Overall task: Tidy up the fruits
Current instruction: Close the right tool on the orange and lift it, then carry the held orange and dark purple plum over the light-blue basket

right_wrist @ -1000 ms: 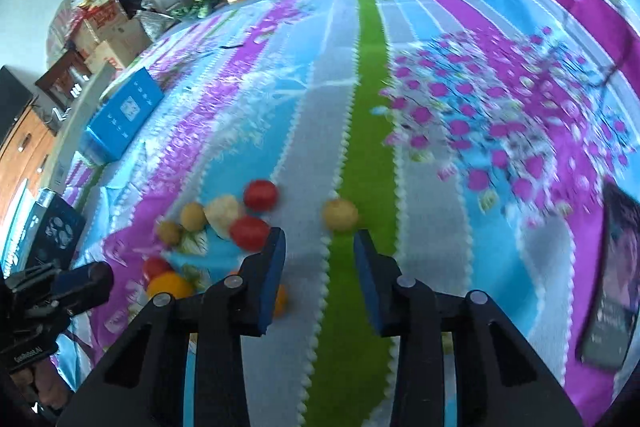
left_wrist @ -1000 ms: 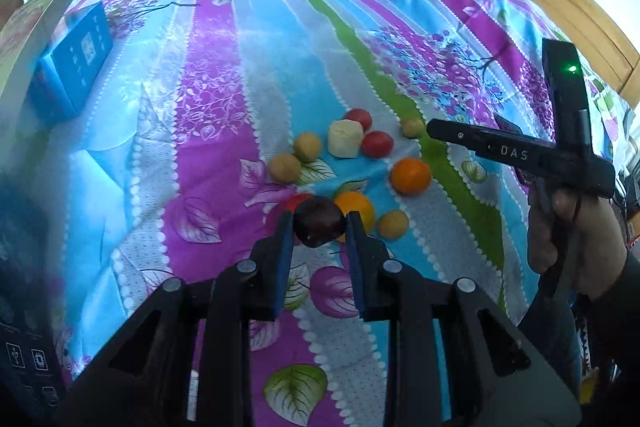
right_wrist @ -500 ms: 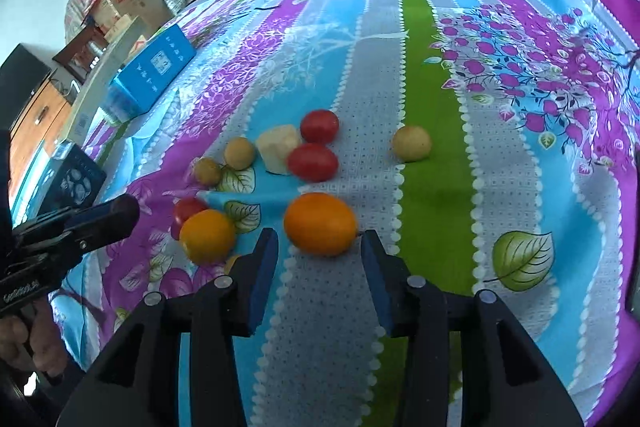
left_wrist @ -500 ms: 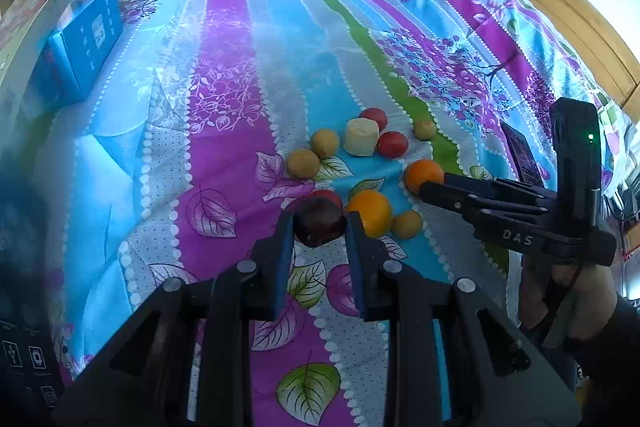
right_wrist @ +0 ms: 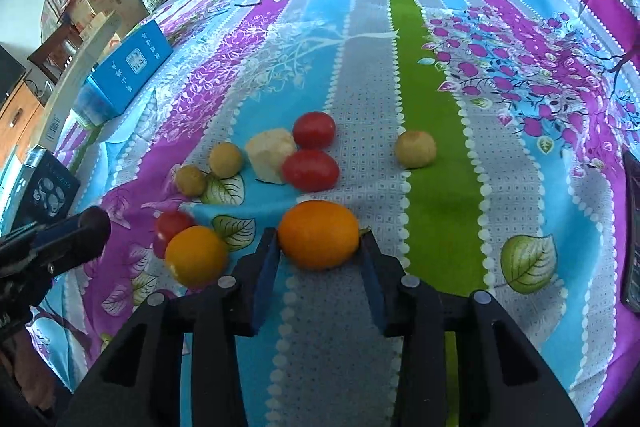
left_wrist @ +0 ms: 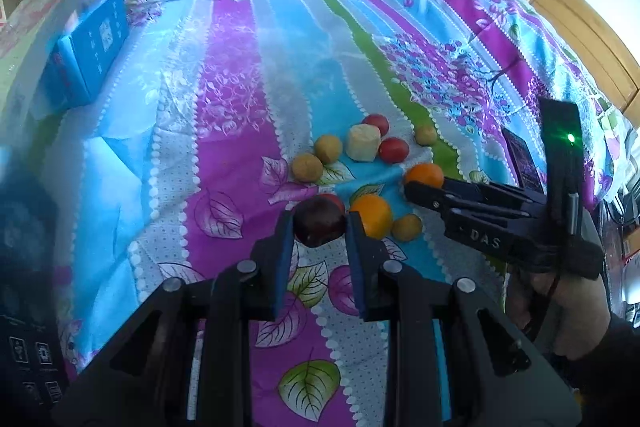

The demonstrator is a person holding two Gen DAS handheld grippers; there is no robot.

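The left gripper [left_wrist: 319, 227] is clamped on a dark red plum [left_wrist: 319, 221], held just above the striped floral bedspread [left_wrist: 224, 99]. The right gripper [right_wrist: 319, 247] has its blue pads on both sides of an orange [right_wrist: 319, 234] lying on the cloth, touching or nearly so; whether they press it I cannot tell. Beyond lie a second orange [right_wrist: 196, 261], three red tomatoes [right_wrist: 311, 169], a pale peeled chunk [right_wrist: 270, 155] and small yellow-brown fruits [right_wrist: 415, 149], with a blue box [right_wrist: 126, 67] near the bedspread's left edge.
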